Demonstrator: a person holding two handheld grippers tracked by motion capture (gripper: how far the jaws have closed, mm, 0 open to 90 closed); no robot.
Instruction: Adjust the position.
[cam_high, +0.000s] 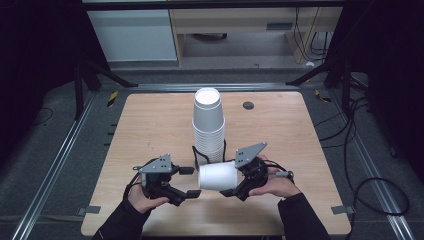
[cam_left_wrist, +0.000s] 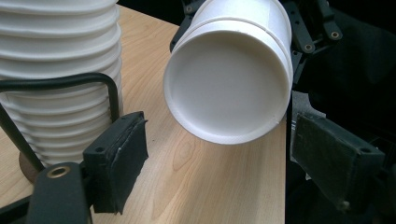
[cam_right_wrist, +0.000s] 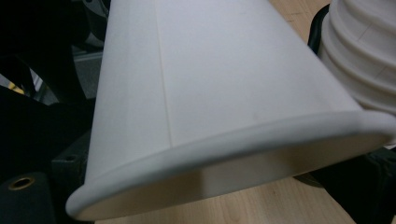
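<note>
A tall stack of white paper cups (cam_high: 209, 122) stands upside down in the middle of the wooden table (cam_high: 150, 125), with a black wire holder (cam_high: 196, 154) around its foot. My right gripper (cam_high: 236, 179) is shut on the rim end of a single white cup (cam_high: 217, 176), which lies level with its base pointing left. In the right gripper view that cup (cam_right_wrist: 210, 84) runs away from the camera with its rim squeezed oval, and the stack (cam_right_wrist: 369, 51) is beside it. My left gripper (cam_high: 191, 182) is open. In its own view the cup's base (cam_left_wrist: 229, 84) faces it, ahead of the pads (cam_left_wrist: 119, 158) and apart from them.
A small black round cap (cam_high: 248, 105) sits in the table top at the back right. Metal rails (cam_high: 55, 165) run along the floor on both sides. Pale cabinets (cam_high: 132, 32) stand beyond the far edge. Cables (cam_high: 370, 185) lie on the floor at the right.
</note>
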